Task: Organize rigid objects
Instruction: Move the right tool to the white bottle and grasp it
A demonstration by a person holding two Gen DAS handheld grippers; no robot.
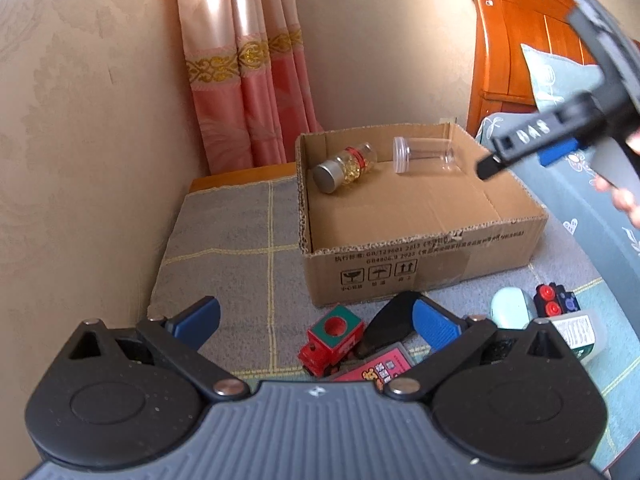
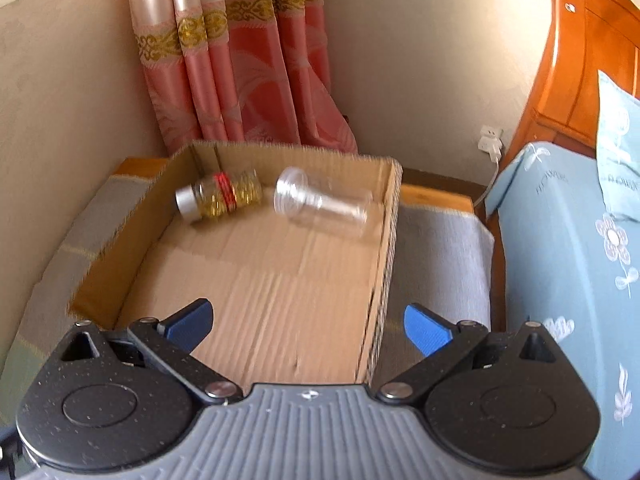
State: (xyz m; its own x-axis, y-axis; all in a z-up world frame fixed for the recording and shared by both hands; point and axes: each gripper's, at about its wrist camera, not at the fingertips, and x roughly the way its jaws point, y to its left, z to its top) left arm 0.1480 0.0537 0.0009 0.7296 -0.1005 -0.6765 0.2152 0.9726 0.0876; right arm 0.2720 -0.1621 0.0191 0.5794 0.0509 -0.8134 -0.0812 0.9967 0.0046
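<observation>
clear jar [image 2: 322, 202] — in box [image 2: 390, 240] | right gripper [image 2: 308, 326] — apart, empty

This is a bedroom in a home. A glossy orange-brown wooden headboard [image 2: 588, 68] rises at the right, with a pale blue flower-printed bedsheet [image 2: 560, 248] spread below it and a matching light blue pillow [image 2: 618, 140] leaning against the wood. Pink satin curtains with a gold patterned band [image 2: 240, 64] hang in the corner of beige plastered walls [image 1: 88, 128]. A white wall socket with a plug and cable [image 2: 491, 142] sits low beside the bed. A grey checked woven mat [image 1: 232, 240] covers a low wooden platform.
</observation>
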